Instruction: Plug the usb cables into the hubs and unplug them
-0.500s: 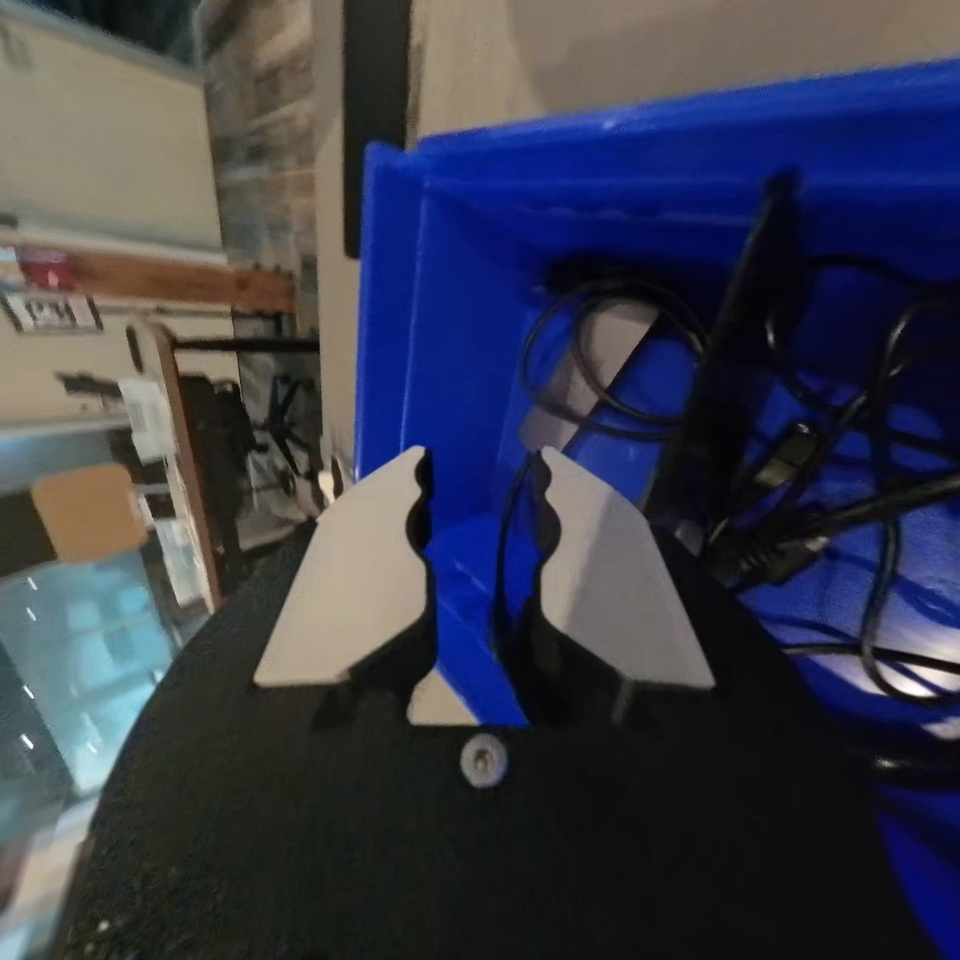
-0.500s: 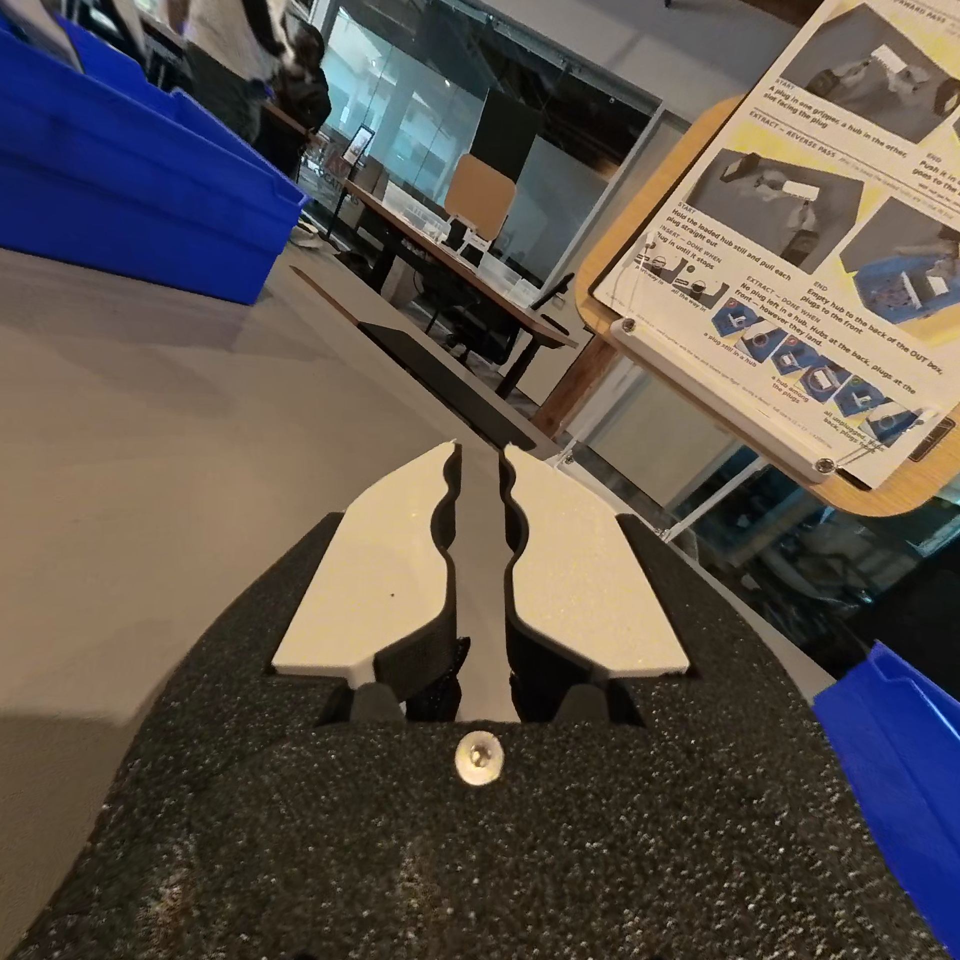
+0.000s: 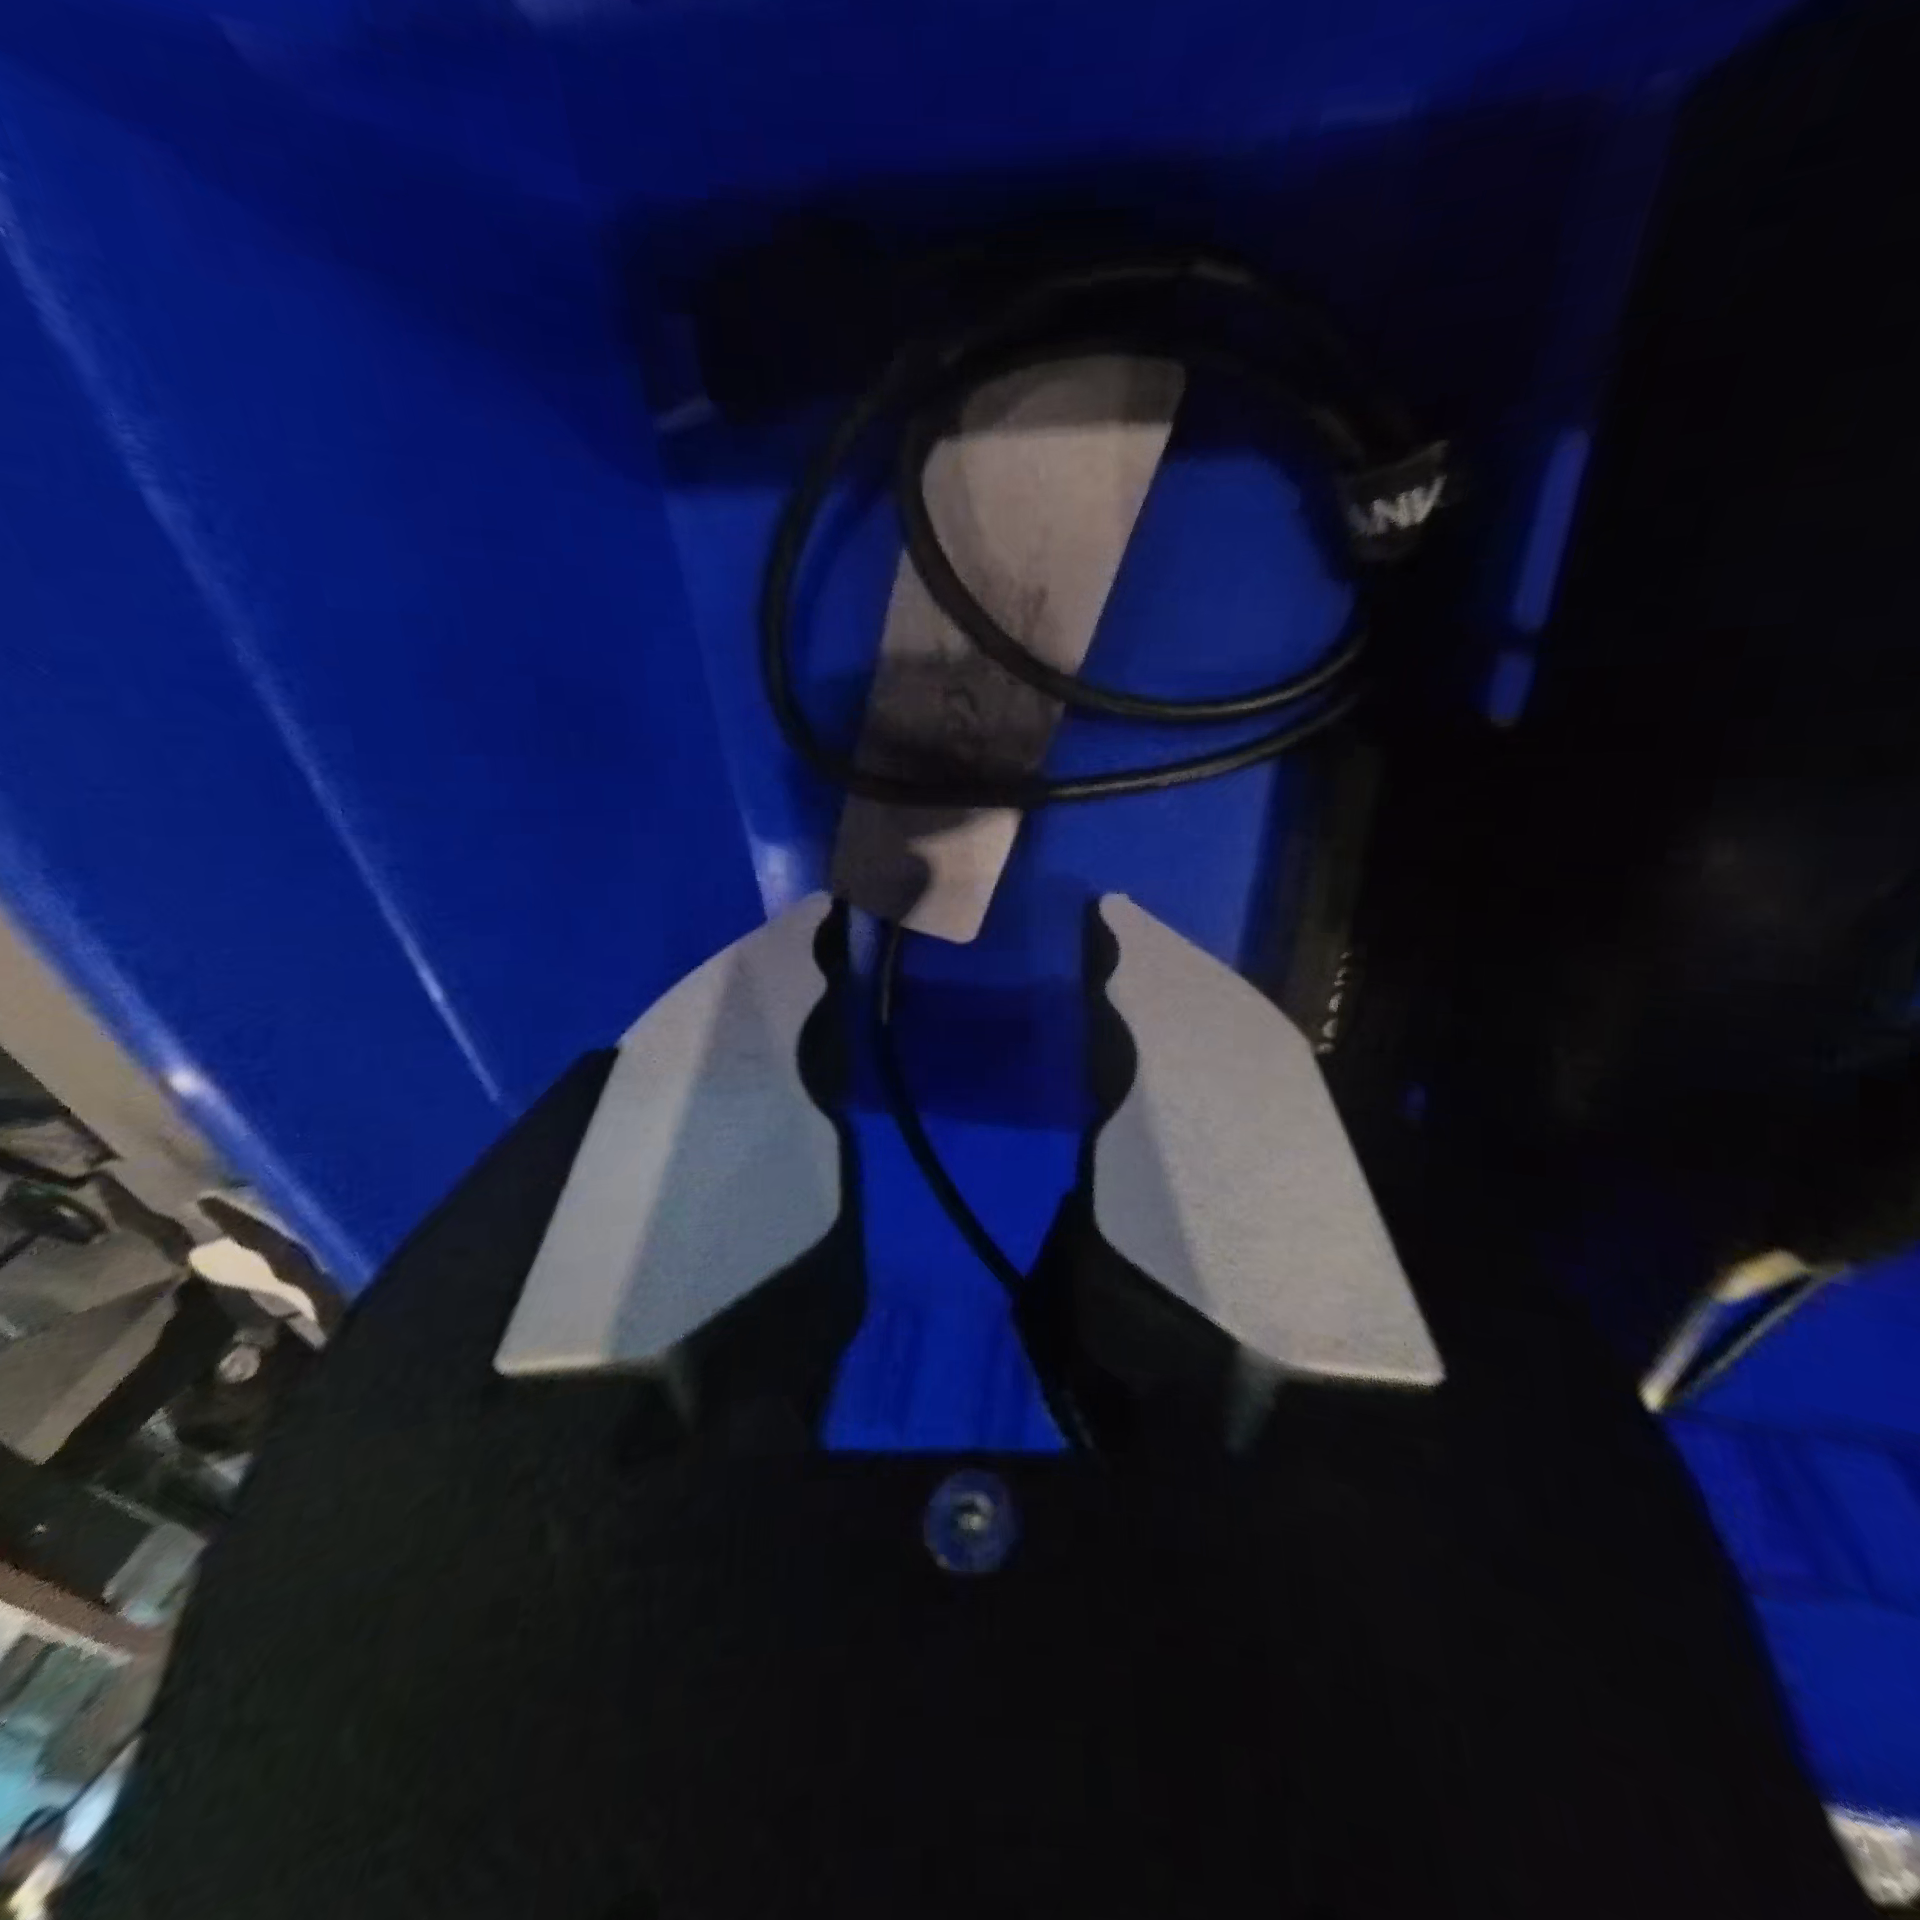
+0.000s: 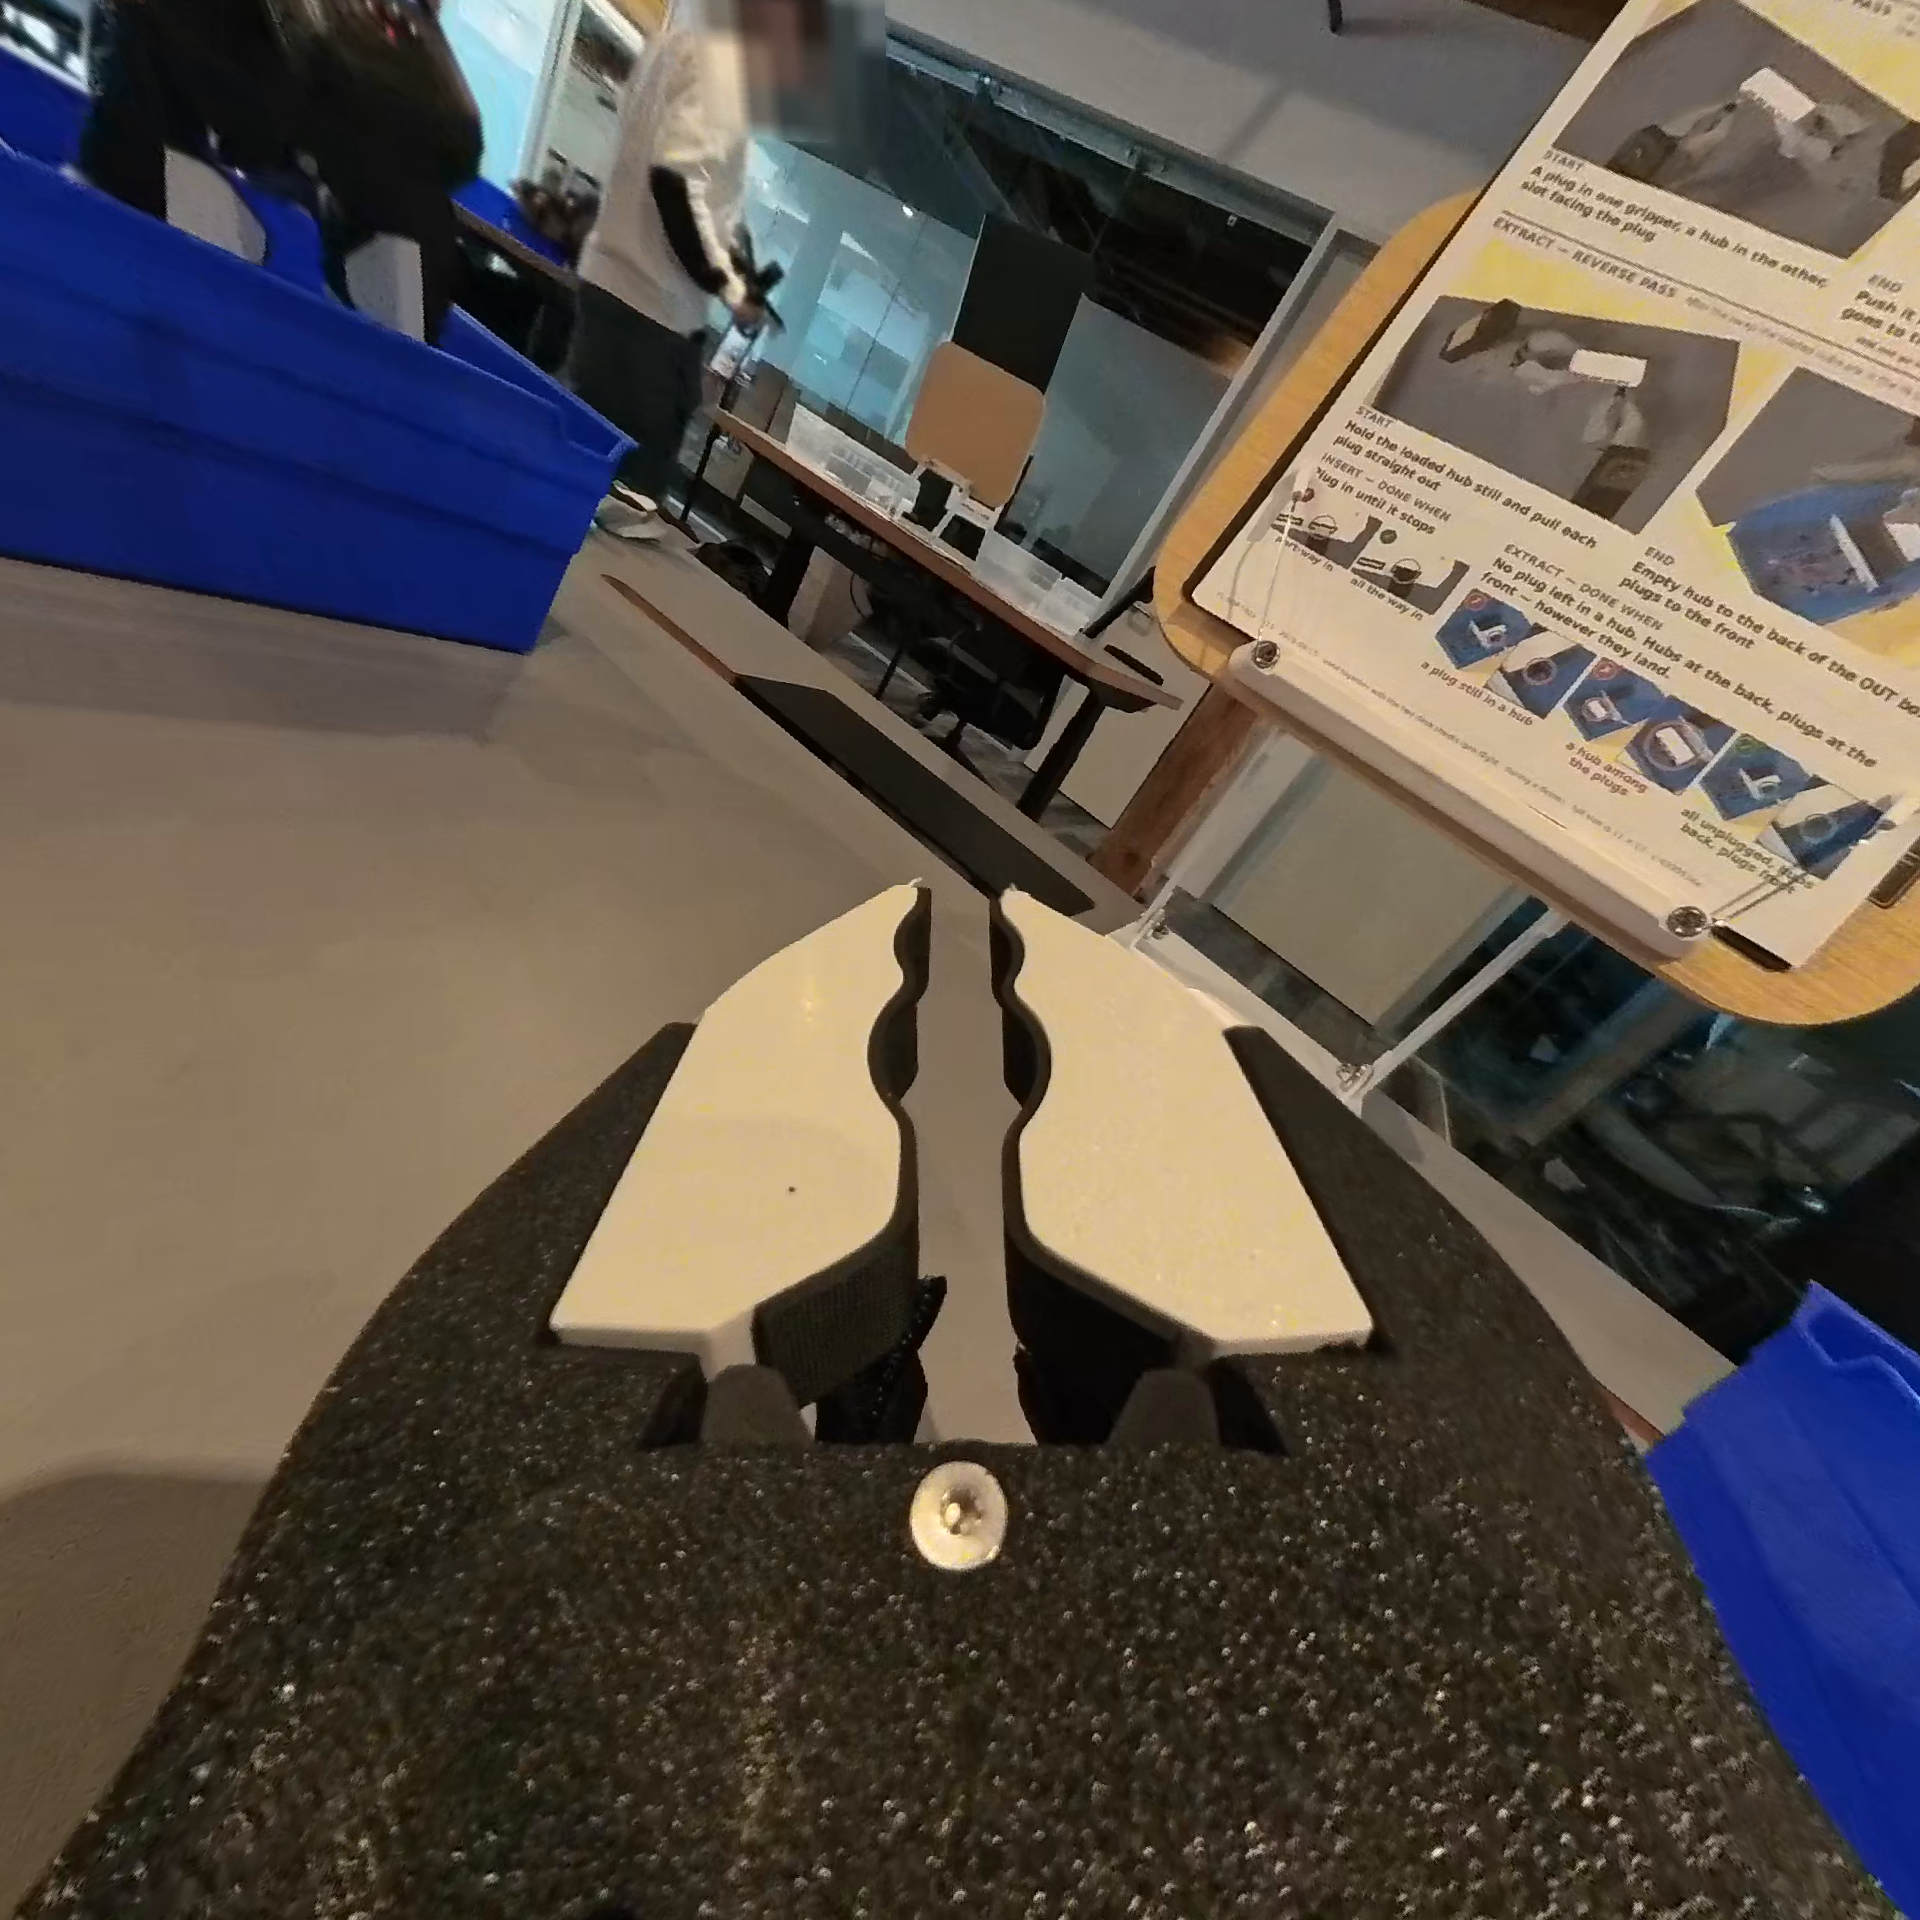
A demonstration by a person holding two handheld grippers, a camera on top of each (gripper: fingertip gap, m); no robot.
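Note:
In the left wrist view my left gripper point(image 3: 966, 914) is open inside a blue bin point(image 3: 312, 520). Its tips are just short of the near end of a flat grey hub point(image 3: 997, 644) lying on the bin floor. A black cable point(image 3: 1247, 717) lies in loops over the hub, and one thin strand runs down between my fingers without being gripped. In the right wrist view my right gripper point(image 4: 958, 920) hovers empty over a grey table point(image 4: 312, 935), its jaws a narrow gap apart.
A large dark object point(image 3: 1714, 727) fills the bin's right side. Blue bins stand at the table's far left point(image 4: 260, 447) and near right point(image 4: 1818, 1507). An instruction board point(image 4: 1558, 468) on a stand is at the right. People point(image 4: 675, 208) stand beyond the table.
My left gripper has moved forward and down into the blue bin, up to the grey hub, with its jaws slightly wider. My right gripper has barely moved.

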